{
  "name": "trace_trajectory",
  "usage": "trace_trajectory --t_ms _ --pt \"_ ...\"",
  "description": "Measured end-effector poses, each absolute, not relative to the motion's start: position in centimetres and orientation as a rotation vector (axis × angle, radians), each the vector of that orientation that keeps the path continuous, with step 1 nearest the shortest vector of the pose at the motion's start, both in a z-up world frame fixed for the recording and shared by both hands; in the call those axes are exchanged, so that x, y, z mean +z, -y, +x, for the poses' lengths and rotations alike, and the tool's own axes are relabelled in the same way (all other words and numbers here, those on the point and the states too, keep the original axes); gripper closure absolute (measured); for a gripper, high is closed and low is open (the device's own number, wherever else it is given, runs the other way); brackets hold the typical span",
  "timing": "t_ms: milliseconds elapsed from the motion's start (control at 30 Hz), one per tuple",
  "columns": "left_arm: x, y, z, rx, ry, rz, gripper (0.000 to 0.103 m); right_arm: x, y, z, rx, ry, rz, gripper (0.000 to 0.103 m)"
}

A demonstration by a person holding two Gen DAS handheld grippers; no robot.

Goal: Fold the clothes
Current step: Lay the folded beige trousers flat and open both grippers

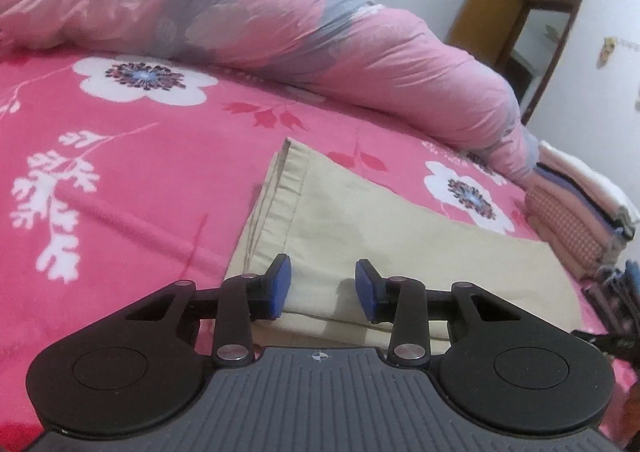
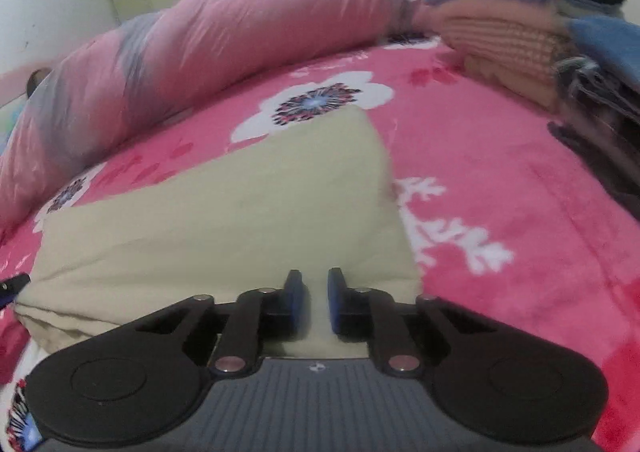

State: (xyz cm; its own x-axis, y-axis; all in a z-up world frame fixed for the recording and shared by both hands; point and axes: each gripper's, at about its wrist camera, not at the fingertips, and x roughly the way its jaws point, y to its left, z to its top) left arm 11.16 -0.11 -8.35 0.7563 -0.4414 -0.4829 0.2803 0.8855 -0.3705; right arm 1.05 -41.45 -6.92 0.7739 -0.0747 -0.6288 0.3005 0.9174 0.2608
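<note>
On the bed, left wrist view: pink floral bedsheet (image 1: 132, 179) w/ a folded beige garment (image 1: 360, 219) lying flat on it, hemmed edge toward the far side; rolled pink-grey quilt (image 1: 248, 11) runs along the back, a stack of folded clothes (image 1: 576, 211) sits at the right edge of the bed. No containers visible. Left gripper (image 1: 323, 288) tilts downward over the near part of the garment, blue pads (image 1: 283, 280) spread apart w/ a clear gap, nothing between them; can't tell if tips touch the cloth. Right wrist view, somewhat blurred: same beige garment (image 2: 224, 211) in the centre, quilt (image 2: 200, 31) behind, folded stack (image 2: 520, 19) at upper right. Right gripper (image 2: 315, 300) angles down over the garment's near edge, jaws nearly together, only a narrow slit left, no fabric seen pinched between them.
</note>
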Motion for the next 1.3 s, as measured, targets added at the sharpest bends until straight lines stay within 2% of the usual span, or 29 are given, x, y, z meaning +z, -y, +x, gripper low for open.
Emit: trace_trajectory --t_ms 133,200,267,333,533,600,667,733,900,967,1133,1300 --pt "-8.3 0.4 11.6 -0.390 -0.593 -0.276 0.065 -4.8 40.0 -0.2 -0.208 -0.619 0.255 0.089" --pt "-8.4 0.6 11.5 -0.387 -0.587 -0.271 0.065 -6.2 39.7 -0.5 -0.221 -0.682 0.190 0.090" --pt "-8.3 0.8 11.3 -0.389 -0.582 -0.261 0.064 -7.3 40.2 -0.9 -0.212 -0.670 0.220 0.091" --pt "-8.0 0.8 11.2 -0.397 -0.578 -0.248 0.060 -5.7 40.0 -1.3 -0.250 -0.660 0.237 0.090" --pt "-8.0 1.3 11.0 -0.385 -0.568 -0.227 0.057 -1.2 33.6 -0.9 -0.125 -0.479 0.060 0.088" --pt "-7.9 1.5 11.0 -0.377 -0.569 -0.218 0.057 -1.8 31.2 0.1 -0.050 -0.482 -0.005 0.088" --pt "-7.9 1.6 11.0 -0.373 -0.570 -0.212 0.057 -3.9 30.0 1.1 -0.032 -0.562 -0.043 0.088" --pt "-7.9 1.6 11.1 -0.377 -0.573 -0.215 0.056 -6.5 30.4 1.5 -0.015 -0.662 -0.007 0.087" --pt "-7.5 1.4 10.7 -0.382 -0.561 -0.206 0.052 -6.1 31.7 -1.5 -0.014 -0.625 0.102 0.087" --pt "-7.0 1.3 10.0 -0.369 -0.537 -0.199 0.047 -4.9 32.0 -1.8 -0.023 -0.630 0.101 0.087" --pt "-4.4 1.9 7.7 -0.375 -0.416 -0.153 0.039 -1.7 31.9 -2.3 -0.035 -0.485 0.099 0.087" --pt "-3.6 6.5 8.4 -0.506 -0.430 -0.068 0.039 -4.1 32.4 -0.2 -0.072 -0.507 0.107 0.087"
